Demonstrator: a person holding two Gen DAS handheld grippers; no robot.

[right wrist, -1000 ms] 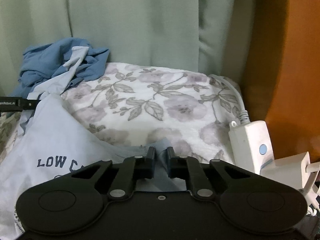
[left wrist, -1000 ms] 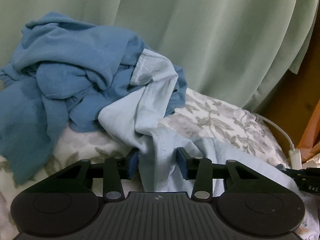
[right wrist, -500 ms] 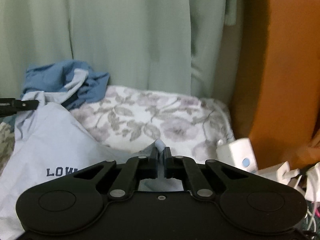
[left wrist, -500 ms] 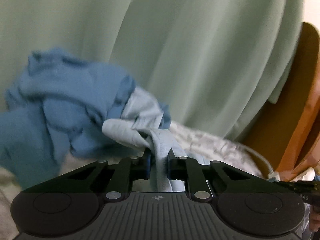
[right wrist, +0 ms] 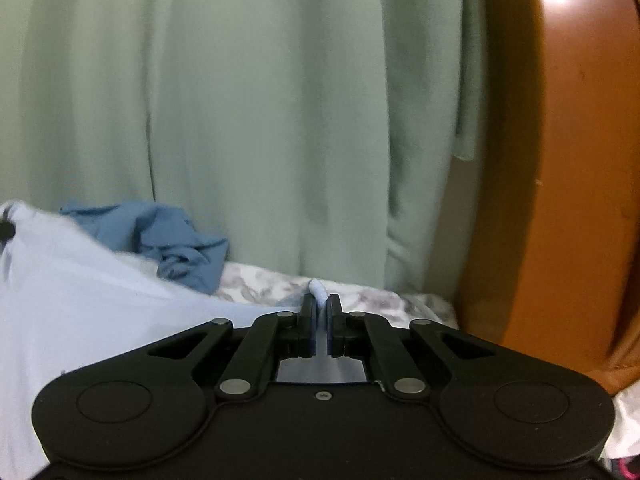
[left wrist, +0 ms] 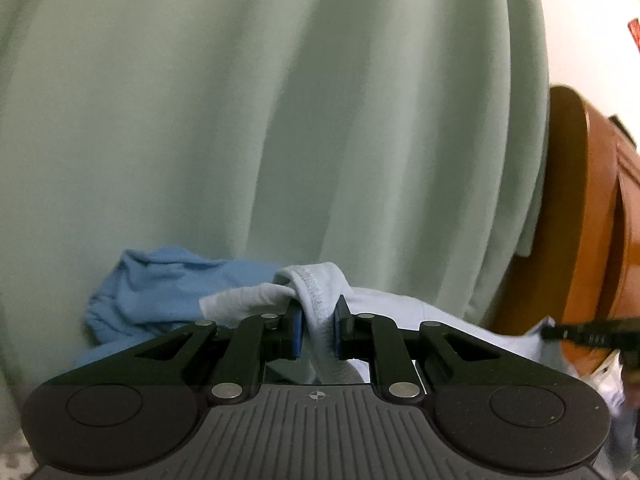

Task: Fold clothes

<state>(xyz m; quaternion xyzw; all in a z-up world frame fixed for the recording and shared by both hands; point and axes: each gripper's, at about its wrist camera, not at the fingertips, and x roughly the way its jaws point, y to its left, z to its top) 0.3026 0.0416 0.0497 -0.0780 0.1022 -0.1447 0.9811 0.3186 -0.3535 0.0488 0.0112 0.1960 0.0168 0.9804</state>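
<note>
Two tools grip one pale blue shirt (right wrist: 80, 300): the left tool (left wrist: 316, 326) is clenched on its stitched hem, the right tool (right wrist: 319, 322) pinches a corner, raised above the floral bed (right wrist: 360, 300). Spreading it taut and flat likely comes next. No writing can be read now.

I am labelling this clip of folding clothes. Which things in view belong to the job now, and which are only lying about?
Part of the job:
- light blue shirt
- left gripper, shut on its hem
- right gripper, shut on another edge

Only lying about:
- darker blue garment, crumpled behind
- green curtain
- floral bedcover
- orange-brown wooden furniture
</note>
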